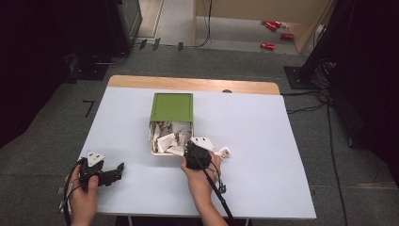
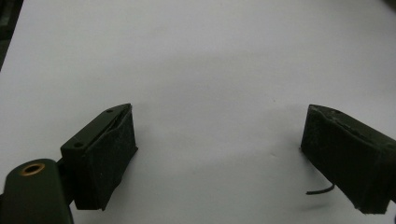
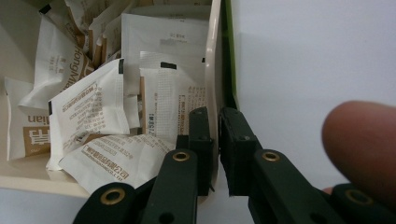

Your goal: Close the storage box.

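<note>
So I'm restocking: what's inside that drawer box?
The drawer holds a loose heap of white paper sachets with brown print. Its back part sits under the green cover, so anything there is hidden.

Blurred fingertip [image 3: 362, 147] cut by right edge; sachets [image 3: 88, 109] cropped (print too small).

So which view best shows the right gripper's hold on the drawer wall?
The right gripper view: the right gripper has its jaws shut on the cream drawer wall, beside the sachets. The high view shows the hand covering the grip; the left gripper view shows bare table.
</note>
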`<state>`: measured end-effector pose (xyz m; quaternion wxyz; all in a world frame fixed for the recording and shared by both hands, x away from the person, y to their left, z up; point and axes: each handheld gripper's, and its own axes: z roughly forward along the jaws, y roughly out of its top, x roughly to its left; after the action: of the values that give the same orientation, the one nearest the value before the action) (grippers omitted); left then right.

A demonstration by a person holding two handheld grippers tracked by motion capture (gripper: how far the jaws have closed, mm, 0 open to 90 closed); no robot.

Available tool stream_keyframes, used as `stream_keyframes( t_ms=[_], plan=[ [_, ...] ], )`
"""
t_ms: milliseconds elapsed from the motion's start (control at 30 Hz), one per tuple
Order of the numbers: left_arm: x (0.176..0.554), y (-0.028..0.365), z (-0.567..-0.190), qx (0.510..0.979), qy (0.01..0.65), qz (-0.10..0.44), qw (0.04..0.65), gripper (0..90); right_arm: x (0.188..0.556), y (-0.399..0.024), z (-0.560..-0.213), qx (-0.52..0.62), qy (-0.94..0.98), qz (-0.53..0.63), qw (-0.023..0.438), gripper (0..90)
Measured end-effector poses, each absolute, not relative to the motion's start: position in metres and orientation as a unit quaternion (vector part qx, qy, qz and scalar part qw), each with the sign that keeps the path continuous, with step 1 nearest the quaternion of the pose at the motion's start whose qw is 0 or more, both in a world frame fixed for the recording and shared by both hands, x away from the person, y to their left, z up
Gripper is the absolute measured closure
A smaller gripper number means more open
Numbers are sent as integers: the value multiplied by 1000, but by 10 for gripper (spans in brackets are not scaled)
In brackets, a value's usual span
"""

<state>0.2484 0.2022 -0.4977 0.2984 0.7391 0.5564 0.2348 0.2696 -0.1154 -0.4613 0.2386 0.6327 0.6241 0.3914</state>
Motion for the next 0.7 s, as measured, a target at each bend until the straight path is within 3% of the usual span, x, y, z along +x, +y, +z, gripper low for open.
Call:
stream_keyframes(
  t_ms=[300,533,700],
  plan=[
    [248,202,-498,739,556,235,299,107,276,-123,-463,619,635,410,213,795],
    [248,202,-498,739,556,235,299,107,255,-130,-459,604,640,419,223,551],
    [248,202,-498,739,556,235,298,107,240,-132,-453,594,651,417,224,505]
  ],
)
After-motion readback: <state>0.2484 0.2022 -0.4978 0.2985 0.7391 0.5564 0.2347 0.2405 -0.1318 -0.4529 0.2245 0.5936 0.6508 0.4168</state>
